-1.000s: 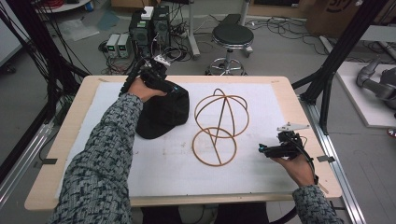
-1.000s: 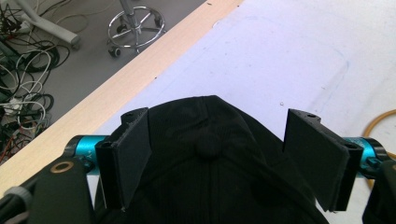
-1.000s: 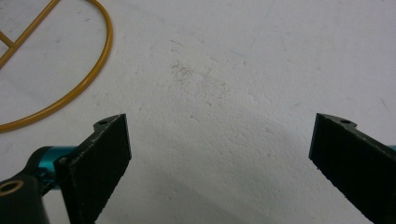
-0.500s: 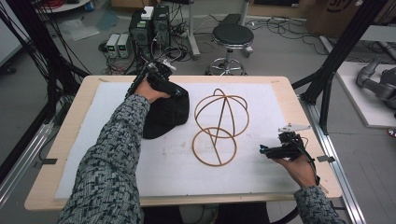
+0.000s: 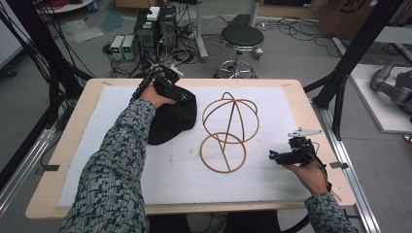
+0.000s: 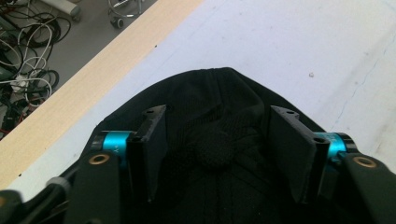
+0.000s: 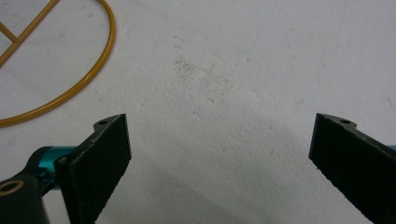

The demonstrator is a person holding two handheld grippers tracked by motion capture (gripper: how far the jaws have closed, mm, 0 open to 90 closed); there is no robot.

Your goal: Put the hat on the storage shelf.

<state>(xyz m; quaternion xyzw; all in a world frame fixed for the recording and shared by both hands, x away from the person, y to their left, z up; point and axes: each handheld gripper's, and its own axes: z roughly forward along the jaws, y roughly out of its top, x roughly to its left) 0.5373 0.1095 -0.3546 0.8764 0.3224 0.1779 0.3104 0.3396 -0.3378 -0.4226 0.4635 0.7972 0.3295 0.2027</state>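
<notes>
Two claws at work over a white-covered tabletop (image 5: 272, 194); left claw (image 5: 180, 95) sits over a black cap (image 5: 172, 121) at the far left, jaws apart on either side of the crown button (image 6: 215, 151), pads close to the fabric. Right claw (image 5: 275, 156) rests near the right edge, jaws wide apart over bare sheet; a yellow wire frame (image 5: 228, 130) stands between cap and right claw, just beside the cap.

black cap (image 6: 219, 154) cut off below, wire stand (image 7: 56, 60) cropped
</notes>
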